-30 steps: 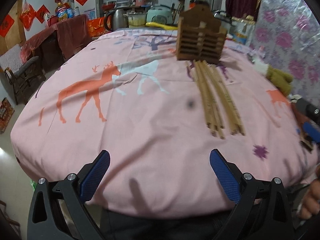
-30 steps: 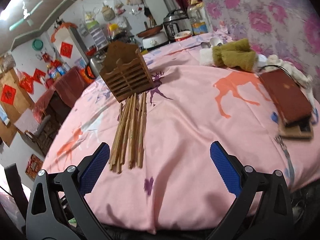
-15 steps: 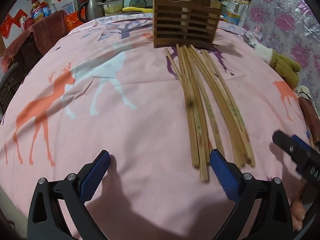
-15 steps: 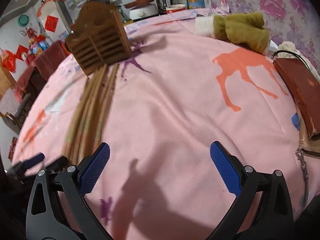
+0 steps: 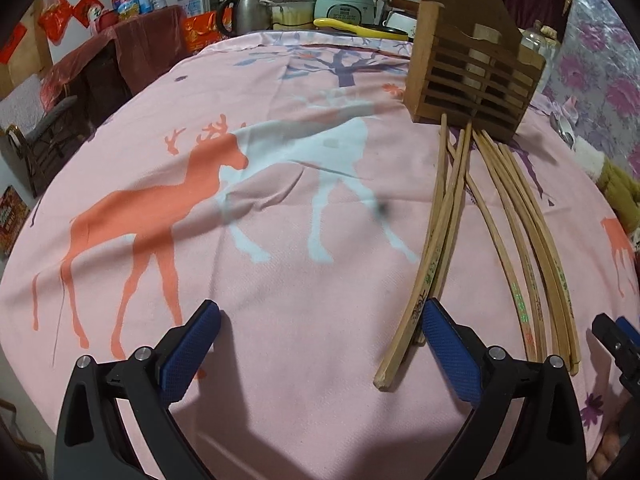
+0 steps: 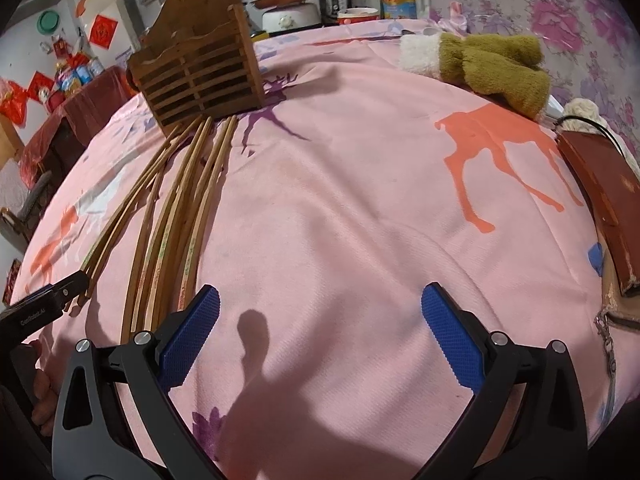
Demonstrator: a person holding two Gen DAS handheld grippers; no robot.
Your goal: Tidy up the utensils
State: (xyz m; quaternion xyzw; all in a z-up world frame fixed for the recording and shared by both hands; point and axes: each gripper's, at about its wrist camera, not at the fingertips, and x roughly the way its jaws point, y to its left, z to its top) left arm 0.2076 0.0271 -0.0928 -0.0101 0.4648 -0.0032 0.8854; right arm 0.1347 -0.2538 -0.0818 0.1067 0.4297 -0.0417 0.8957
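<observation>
wooden chopsticks [image 5: 440, 240], slatted wood holder [image 5: 472, 76] (matt), cloth tablecloth [image 5: 280, 280]

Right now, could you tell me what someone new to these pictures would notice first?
Probably the bundle of long wooden chopsticks lying fanned out on the pink deer-print tablecloth, their far tips pointing at the slatted wooden holder standing just behind them. Both grippers are open and empty: the left gripper has its right finger beside the nearest chopstick ends, and the right gripper sits just right of the bundle.

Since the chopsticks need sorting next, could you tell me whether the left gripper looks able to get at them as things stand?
Probably yes: the left gripper is open, the chopsticks lie loose beside its right finger, nothing covering them.
</observation>
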